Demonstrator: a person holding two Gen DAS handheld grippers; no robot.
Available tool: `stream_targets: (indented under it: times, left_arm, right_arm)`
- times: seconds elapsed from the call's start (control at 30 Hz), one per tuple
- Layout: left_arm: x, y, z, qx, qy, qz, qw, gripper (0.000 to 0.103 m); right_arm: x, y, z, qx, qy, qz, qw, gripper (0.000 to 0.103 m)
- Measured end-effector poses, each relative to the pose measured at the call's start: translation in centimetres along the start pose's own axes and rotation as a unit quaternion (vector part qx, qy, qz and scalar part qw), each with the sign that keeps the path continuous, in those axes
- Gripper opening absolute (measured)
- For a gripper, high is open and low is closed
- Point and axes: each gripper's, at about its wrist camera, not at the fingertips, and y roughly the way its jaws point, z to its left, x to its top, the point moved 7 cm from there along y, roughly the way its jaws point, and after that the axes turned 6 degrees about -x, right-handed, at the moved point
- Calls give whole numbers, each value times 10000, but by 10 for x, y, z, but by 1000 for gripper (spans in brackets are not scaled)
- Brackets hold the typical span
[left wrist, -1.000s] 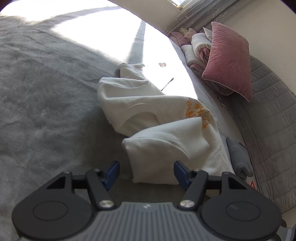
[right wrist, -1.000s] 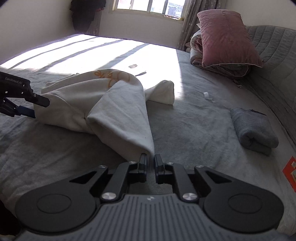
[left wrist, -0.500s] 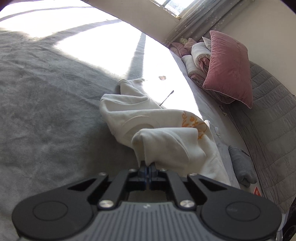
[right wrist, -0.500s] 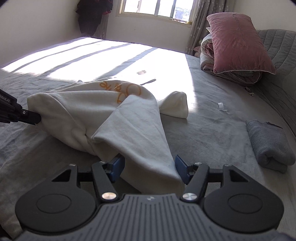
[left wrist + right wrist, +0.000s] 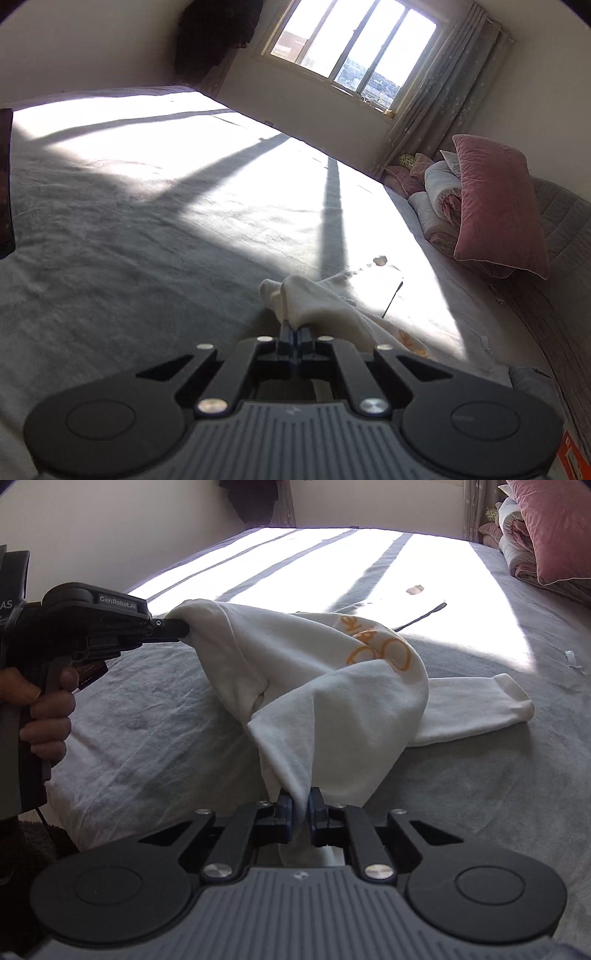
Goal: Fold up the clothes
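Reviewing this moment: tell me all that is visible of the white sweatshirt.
The white sweatshirt looks like soft, thick fleece, with orange lettering across its raised middle. It is bunched, not flat. The left gripper is shut on one gathered edge, holding it above the grey bed cover; the right gripper has just closed on another bunched edge. One sleeve with a ribbed cuff lies flat on the bed cover to the right.

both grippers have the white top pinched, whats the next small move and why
Probably draw the left gripper and right gripper apart: both are shut on the white sweatshirt, which hangs bunched between them with one sleeve trailing on the bed.
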Motion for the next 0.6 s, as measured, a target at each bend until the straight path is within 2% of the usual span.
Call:
stream_targets:
  times: [0.13,0.2,0.3,0.4,0.43,0.47,0.53,0.6]
  left_arm:
    - [20,-11,15,306,38,-347,9989,1]
    - [23,-12,21,590,133,-318,9977,1]
    - [16,-1,44,988,27,136,9950,1]
    - [1,12,71,1048,-412,655,9915,2]
    - [-1,15,76,1034,-413,751,9909,3]
    - [-1,16,78,1051,-375,765,9908,4]
    - [-1,16,83,1073,-345,757,9907,4]
    - [-2,16,87,979,-460,810,9908,15]
  right_arm:
    - [7,3,31,499,-86,49,9987,12]
    - [10,6,45,703,-179,75,9973,12]
    - [16,10,60,847,-393,97,9956,12]
    - [23,16,60,916,-438,166,9947,18]
    - [26,18,59,922,-436,181,9946,20]
    - [30,20,55,883,-414,170,9951,24]
    - [37,23,47,797,-381,137,9960,50]
    - [44,24,41,707,-415,63,9966,52]
